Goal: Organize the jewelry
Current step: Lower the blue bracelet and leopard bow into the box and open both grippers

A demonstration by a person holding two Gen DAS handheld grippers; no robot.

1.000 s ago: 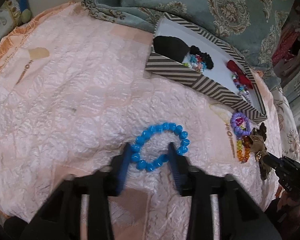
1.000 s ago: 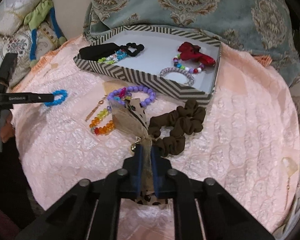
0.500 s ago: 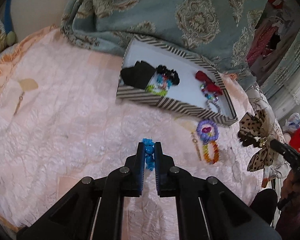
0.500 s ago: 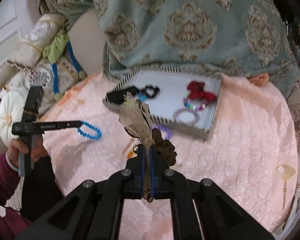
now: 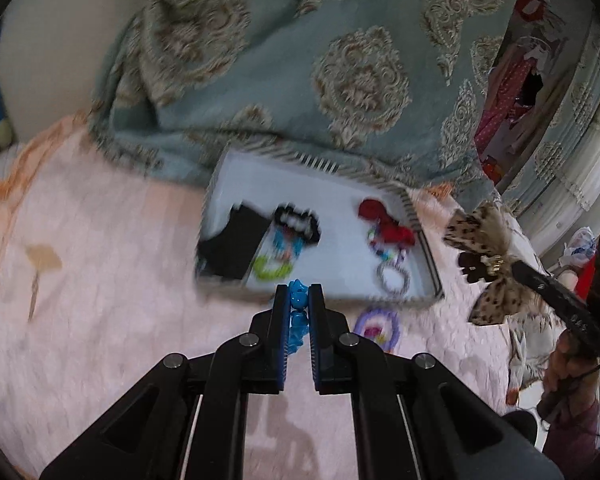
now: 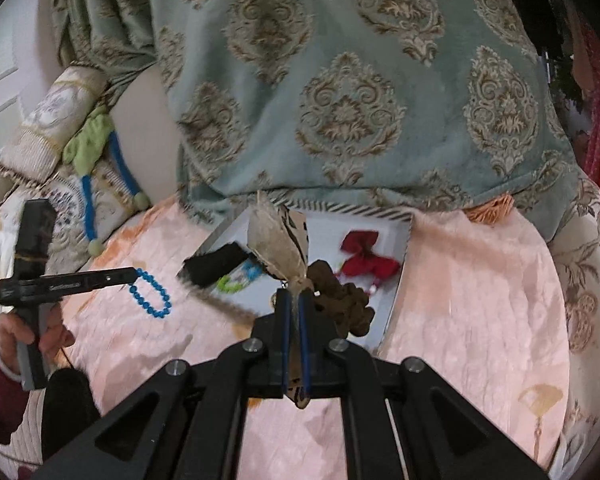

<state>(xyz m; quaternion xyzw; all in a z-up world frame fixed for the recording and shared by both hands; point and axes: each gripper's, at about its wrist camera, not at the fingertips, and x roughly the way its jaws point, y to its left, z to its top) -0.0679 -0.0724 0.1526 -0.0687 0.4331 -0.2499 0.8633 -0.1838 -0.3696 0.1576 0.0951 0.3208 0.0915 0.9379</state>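
My left gripper (image 5: 299,292) is shut on a blue bead bracelet (image 5: 298,308) and holds it in the air just in front of the striped tray (image 5: 430,256). From the right wrist view the bracelet (image 6: 150,294) hangs from that gripper (image 6: 134,275). My right gripper (image 6: 295,295) is shut on a leopard-print bow (image 6: 278,246) and holds it above the tray (image 6: 396,300). The bow also shows at the right of the left wrist view (image 5: 486,264). The tray holds a red bow (image 6: 366,260), a black pouch (image 5: 232,248) and bead bracelets (image 5: 274,258).
A purple bead bracelet (image 5: 378,326) lies on the pink quilt (image 5: 100,300) before the tray. A brown scrunchie (image 6: 342,300) lies by the tray's near edge. A teal patterned blanket (image 6: 340,100) rises behind the tray. Cushions (image 6: 60,184) are at left.
Both grippers have risen and moved toward the tray. The left one carries the blue bracelet, the right one the leopard bow. A second ago the left gripper was open around the bracelet.
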